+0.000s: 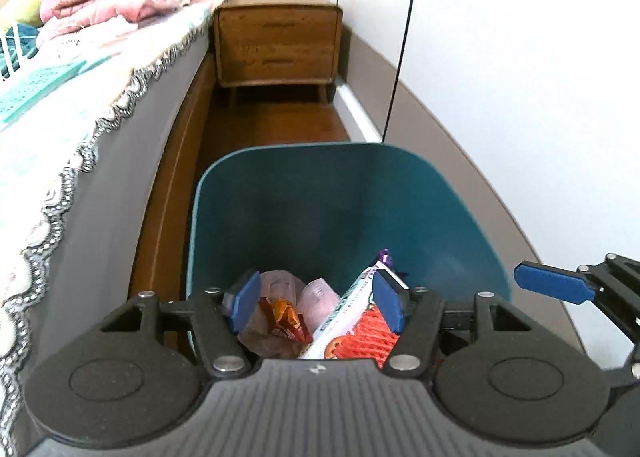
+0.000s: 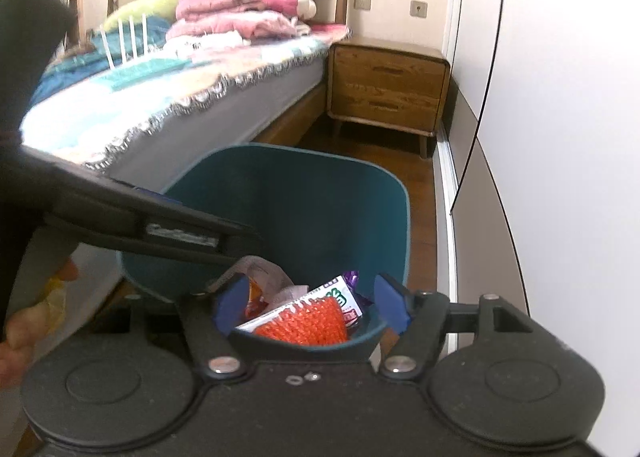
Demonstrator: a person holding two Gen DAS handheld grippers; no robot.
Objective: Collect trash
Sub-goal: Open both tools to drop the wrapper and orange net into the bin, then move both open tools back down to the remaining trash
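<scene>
A teal trash bin (image 1: 340,193) stands on the wood floor between the bed and the wall; it also shows in the right wrist view (image 2: 304,193). Inside lie an orange net (image 1: 368,337), a white and green wrapper (image 1: 352,301), a red-orange snack packet (image 1: 286,319) and pale plastic (image 1: 280,285). The orange net (image 2: 308,321) and wrapper (image 2: 336,293) show in the right wrist view too. My left gripper (image 1: 320,303) is open and empty above the bin's near rim. My right gripper (image 2: 308,303) is open and empty over the bin, its finger (image 1: 552,283) showing at the right of the left wrist view.
A bed (image 1: 80,105) with a fringed cover and folded pink bedding (image 2: 240,13) runs along the left. A wooden nightstand (image 1: 278,45) stands at the far end. A white wall with a grey base (image 1: 500,117) is on the right. A narrow strip of wood floor (image 1: 276,121) lies beyond the bin.
</scene>
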